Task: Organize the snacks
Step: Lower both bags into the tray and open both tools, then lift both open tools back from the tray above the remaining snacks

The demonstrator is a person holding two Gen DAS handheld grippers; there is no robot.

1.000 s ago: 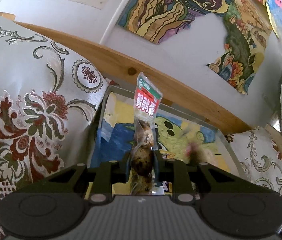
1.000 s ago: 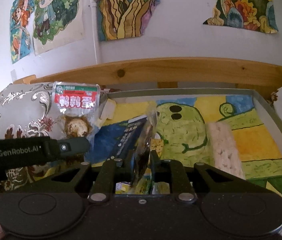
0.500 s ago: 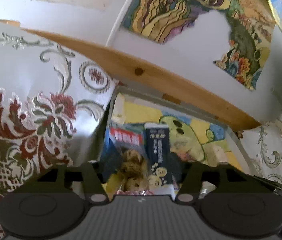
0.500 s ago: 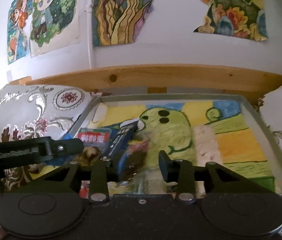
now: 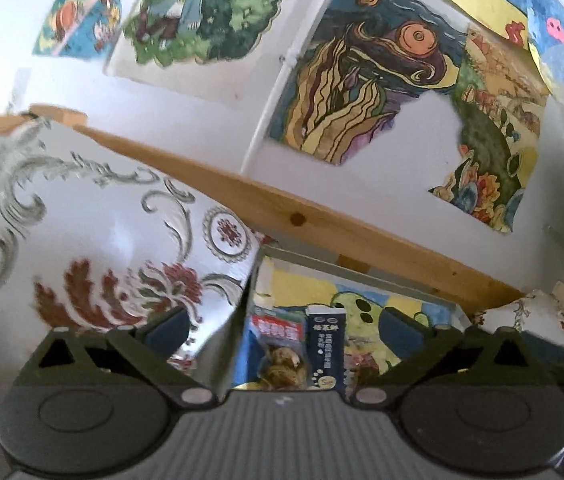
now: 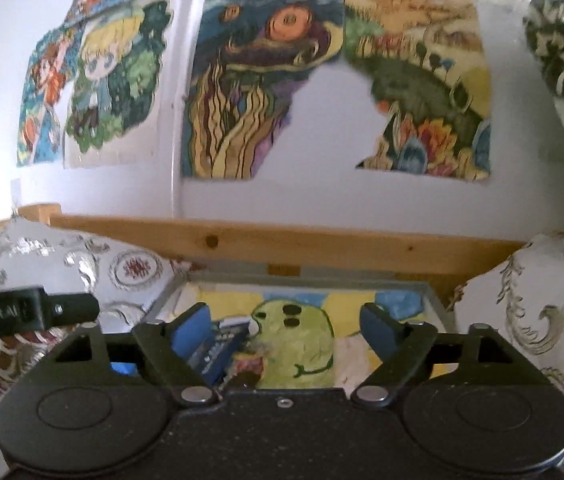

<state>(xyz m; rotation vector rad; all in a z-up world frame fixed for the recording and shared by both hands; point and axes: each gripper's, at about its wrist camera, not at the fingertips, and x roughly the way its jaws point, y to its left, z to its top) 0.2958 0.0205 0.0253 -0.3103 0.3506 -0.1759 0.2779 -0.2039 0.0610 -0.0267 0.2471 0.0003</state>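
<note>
Left wrist view: the left hand-held gripper (image 5: 284, 332) is spread wide and empty. At its twelve o'clock, inside the painted tray (image 5: 346, 270), a red-labelled snack pouch (image 5: 277, 346) lies beside a dark packet (image 5: 326, 346); both look light and crinkly, best pinched at a sealed edge. Right wrist view: the right hand-held gripper (image 6: 284, 328) is likewise spread; only here shows a pale rice cracker bar (image 6: 348, 354) at one o'clock, probably brittle.

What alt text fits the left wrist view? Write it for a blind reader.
Open left tongs frame a grey metal tray holding a red-labelled clear snack packet beside a dark blue snack box. A floral white cushion sits left.
</note>
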